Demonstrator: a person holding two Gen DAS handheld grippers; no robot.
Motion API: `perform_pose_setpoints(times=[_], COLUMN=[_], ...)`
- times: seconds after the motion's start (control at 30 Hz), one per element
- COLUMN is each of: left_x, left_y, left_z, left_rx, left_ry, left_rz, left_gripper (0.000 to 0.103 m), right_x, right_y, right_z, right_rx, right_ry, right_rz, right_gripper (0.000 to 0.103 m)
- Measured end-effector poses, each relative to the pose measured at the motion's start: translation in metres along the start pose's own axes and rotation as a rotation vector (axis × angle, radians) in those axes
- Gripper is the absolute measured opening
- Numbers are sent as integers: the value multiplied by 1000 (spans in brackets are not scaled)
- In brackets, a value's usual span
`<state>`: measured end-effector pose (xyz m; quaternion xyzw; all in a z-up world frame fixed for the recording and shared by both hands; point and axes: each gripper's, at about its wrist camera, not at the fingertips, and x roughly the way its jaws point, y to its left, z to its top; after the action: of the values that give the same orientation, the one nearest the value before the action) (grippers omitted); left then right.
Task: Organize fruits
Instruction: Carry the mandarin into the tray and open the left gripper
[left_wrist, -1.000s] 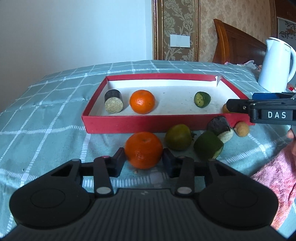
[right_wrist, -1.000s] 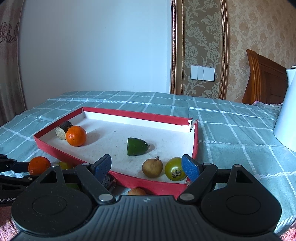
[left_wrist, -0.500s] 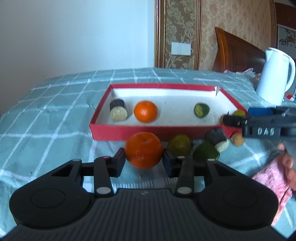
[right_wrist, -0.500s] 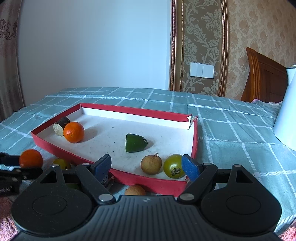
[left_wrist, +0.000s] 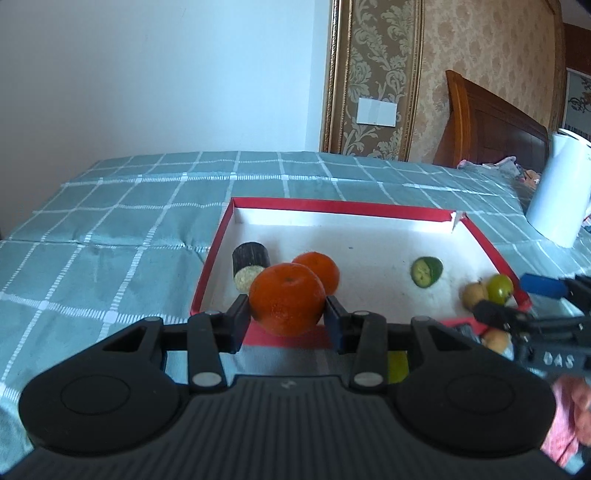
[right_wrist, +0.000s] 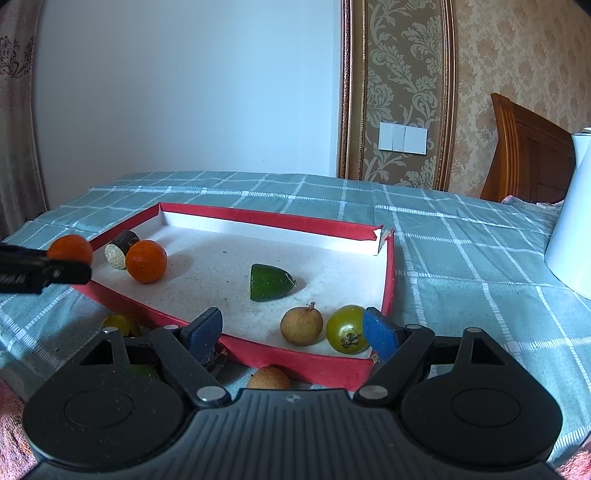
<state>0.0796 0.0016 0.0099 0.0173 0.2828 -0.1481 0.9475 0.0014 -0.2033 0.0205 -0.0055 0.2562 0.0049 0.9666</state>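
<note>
Left gripper (left_wrist: 288, 319) clamped on round orange mandarin (left_wrist: 287, 298), frame centre, above near wall of red-walled white-floored tray (left_wrist: 369, 210); release low beside its twin. Right gripper (right_wrist: 293, 332) apart, empty.

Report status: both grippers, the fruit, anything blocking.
Left gripper shut on orange, at red tray edge. Right gripper open, empty. Second orange lies ahead inside.

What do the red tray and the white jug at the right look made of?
Red tray: likely paper-covered cardboard, matte; its far corner is torn and the white lining looks papery. White jug: probably smooth plastic with a slight sheen, though coated metal cannot be excluded.
</note>
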Motion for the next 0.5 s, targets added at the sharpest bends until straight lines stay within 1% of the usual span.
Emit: perform_pose_setpoints(times=[0.2, 0.5], left_x=[21, 48], left_y=[0, 5], left_z=[7, 5], left_rx=[3, 2], left_ry=[27, 64], left_rz=[8, 18], left_gripper=[39, 39], right_x=[-1, 0], right_y=[-1, 2], right_z=[0, 0], right_rx=[2, -6], right_ry=[0, 3], right_rz=[4, 15], right_gripper=[83, 83])
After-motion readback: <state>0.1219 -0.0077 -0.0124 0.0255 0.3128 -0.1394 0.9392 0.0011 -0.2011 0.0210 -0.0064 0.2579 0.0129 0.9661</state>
